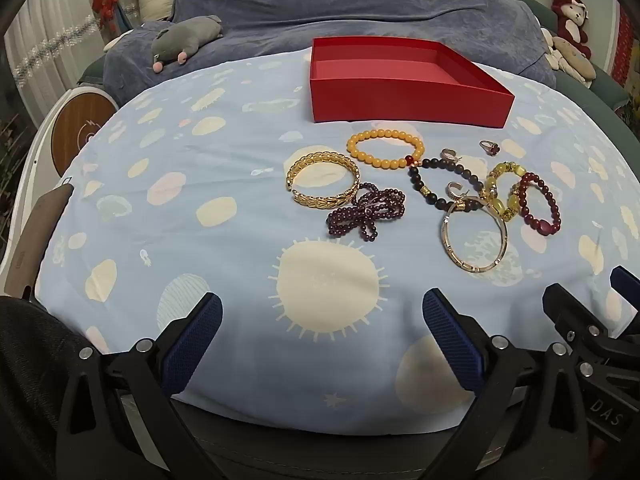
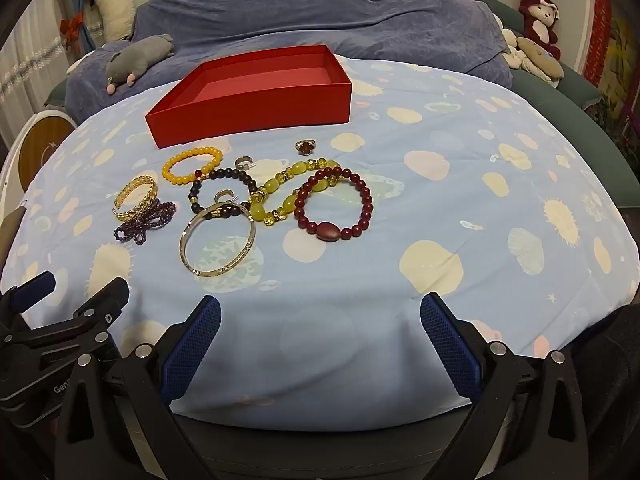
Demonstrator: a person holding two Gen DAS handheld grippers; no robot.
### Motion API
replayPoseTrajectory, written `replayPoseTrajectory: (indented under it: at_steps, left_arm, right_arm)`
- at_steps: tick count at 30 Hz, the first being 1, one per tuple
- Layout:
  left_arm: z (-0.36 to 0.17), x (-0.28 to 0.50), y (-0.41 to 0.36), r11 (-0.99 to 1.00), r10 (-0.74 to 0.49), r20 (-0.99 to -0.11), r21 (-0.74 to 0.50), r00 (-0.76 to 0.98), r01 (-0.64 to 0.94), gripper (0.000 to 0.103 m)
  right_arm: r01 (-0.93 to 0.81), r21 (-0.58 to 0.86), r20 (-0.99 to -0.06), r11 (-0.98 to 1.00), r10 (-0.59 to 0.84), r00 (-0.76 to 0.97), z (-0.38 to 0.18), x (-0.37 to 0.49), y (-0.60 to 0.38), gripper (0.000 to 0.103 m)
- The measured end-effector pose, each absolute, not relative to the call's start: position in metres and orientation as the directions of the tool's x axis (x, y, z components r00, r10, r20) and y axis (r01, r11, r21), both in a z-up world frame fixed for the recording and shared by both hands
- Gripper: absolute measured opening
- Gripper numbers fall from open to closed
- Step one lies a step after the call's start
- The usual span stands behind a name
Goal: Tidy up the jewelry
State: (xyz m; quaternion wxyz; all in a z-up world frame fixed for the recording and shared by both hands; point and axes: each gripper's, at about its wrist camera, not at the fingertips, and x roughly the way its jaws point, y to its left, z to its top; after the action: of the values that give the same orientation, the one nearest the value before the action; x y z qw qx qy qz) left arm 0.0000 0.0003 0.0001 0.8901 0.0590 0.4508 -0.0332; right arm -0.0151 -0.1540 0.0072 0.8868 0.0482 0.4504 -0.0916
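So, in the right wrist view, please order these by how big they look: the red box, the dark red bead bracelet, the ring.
1. red box, though farthest away
2. dark red bead bracelet
3. ring, clearly smallest

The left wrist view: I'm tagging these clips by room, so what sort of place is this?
Most likely a bedroom: a patterned sheet covers the surface, a blue blanket is heaped behind, and plush toys lie along the edge.
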Motion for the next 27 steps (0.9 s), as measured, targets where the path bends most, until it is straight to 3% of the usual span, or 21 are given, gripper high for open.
replayPoseTrajectory:
  at_steps: [27]
  left_arm:
    - [0.0043,0.0006,0.0080,0.994,-0.005,-0.800,0.064,0.600,0.093,0.096]
  right_arm:
    - [0.212,0.009,-0.802,0.977,-0.120,0.585,0.0089,-0.0179,-0.1562,0.096]
